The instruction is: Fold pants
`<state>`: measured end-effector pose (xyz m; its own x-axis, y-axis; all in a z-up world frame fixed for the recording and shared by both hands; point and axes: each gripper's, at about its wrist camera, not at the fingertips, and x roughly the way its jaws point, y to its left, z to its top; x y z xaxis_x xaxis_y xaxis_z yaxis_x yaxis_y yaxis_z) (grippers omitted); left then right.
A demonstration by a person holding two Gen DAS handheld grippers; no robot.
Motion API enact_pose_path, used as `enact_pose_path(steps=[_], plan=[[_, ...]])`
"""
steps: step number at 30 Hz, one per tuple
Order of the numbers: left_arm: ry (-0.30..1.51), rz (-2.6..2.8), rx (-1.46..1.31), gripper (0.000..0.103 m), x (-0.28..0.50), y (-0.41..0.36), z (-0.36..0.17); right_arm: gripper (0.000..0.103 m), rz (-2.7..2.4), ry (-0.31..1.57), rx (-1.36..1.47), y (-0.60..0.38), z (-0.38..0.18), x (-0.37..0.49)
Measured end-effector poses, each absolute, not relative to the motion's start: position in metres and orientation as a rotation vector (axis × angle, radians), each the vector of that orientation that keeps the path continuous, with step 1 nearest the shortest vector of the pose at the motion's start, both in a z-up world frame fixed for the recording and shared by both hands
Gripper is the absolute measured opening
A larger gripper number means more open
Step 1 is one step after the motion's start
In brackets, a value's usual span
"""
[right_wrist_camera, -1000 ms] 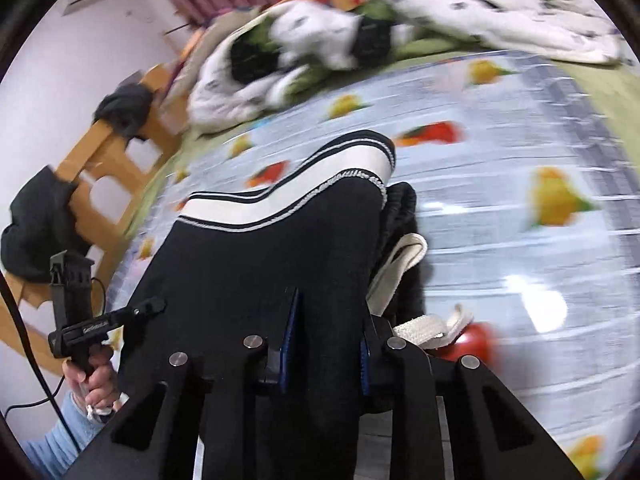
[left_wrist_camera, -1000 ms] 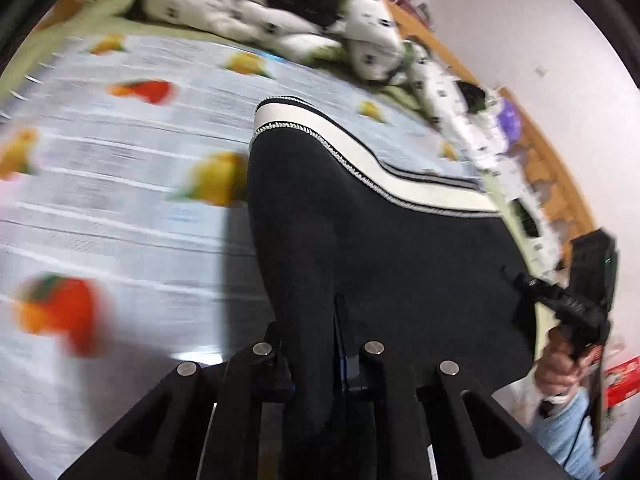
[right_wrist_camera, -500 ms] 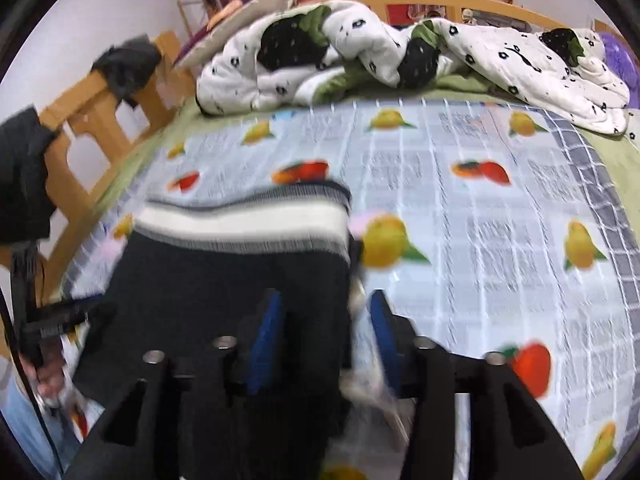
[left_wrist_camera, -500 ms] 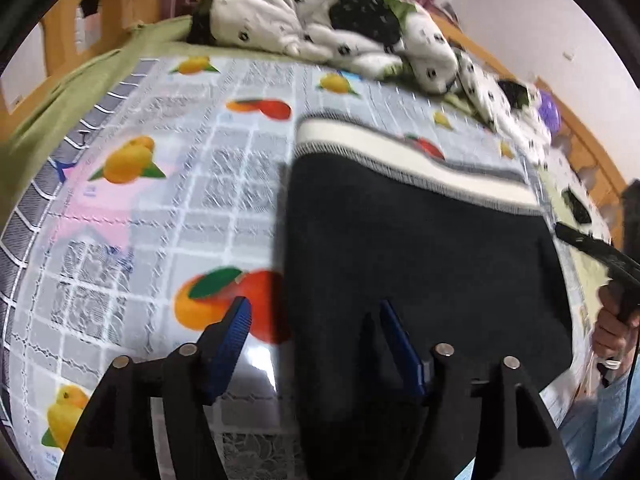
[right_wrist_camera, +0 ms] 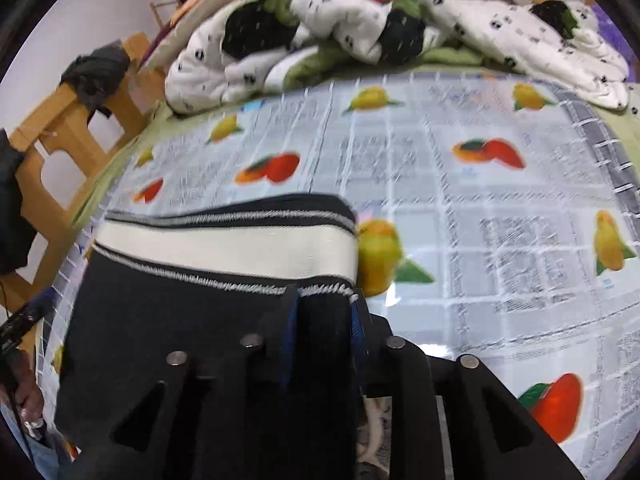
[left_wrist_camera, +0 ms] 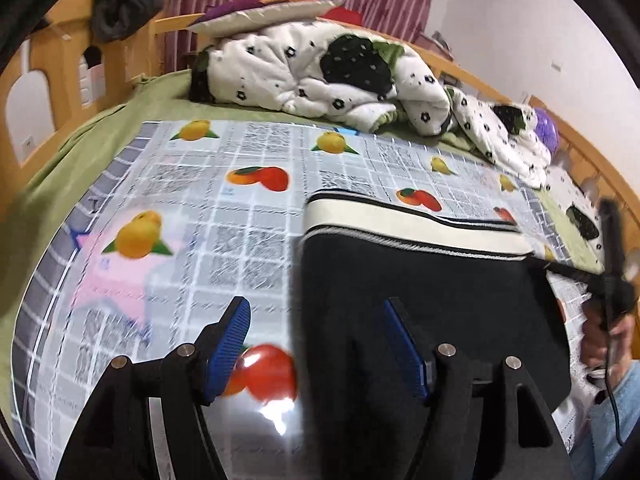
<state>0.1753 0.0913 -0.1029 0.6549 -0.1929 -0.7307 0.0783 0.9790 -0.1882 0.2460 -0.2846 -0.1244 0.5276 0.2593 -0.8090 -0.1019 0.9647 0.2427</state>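
Observation:
The black pants (left_wrist_camera: 420, 280) with a white, black-edged waistband (left_wrist_camera: 400, 228) lie folded flat on the fruit-print sheet (left_wrist_camera: 200, 208). My left gripper (left_wrist_camera: 316, 344) stands open above the pants' left edge; its blue pads (left_wrist_camera: 230, 340) do not touch the cloth. In the right wrist view the pants (right_wrist_camera: 180, 312) fill the lower left, waistband (right_wrist_camera: 224, 244) across the top. My right gripper (right_wrist_camera: 322, 336) is closing at the right edge just below the waistband, and black cloth fills the gap between its pads. A hand holds that gripper (left_wrist_camera: 608, 280) at the left view's right edge.
A rumpled white, black and green quilt (left_wrist_camera: 320, 68) lies along the far side of the bed, with a pillow (left_wrist_camera: 272, 8) behind it. A wooden bed frame (right_wrist_camera: 60, 128) with dark clothes hung on it borders the sheet. Bare sheet (right_wrist_camera: 500, 220) stretches right of the pants.
My left gripper let go of the pants' left edge, opened wide and drew back. My right gripper opened, then closed again on the right edge. The pants dropped flat.

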Motion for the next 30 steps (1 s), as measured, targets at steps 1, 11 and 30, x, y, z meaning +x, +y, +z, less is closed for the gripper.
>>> enact_pose_path(steps=[1, 11, 30], plan=[[0.840, -0.165, -0.130, 0.066, 0.183, 0.086, -0.101, 0.027, 0.200, 0.964, 0.163, -0.285, -0.109, 0.245], [0.927, -0.172, -0.033, 0.064, 0.271, 0.027, -0.142, 0.028, 0.251, 0.935, -0.038, -0.229, -0.134, 0.282], [0.945, -0.209, 0.063, 0.071, 0.181, 0.019, -0.139, 0.043, 0.261, 0.922, -0.006, -0.241, -0.118, 0.231]])
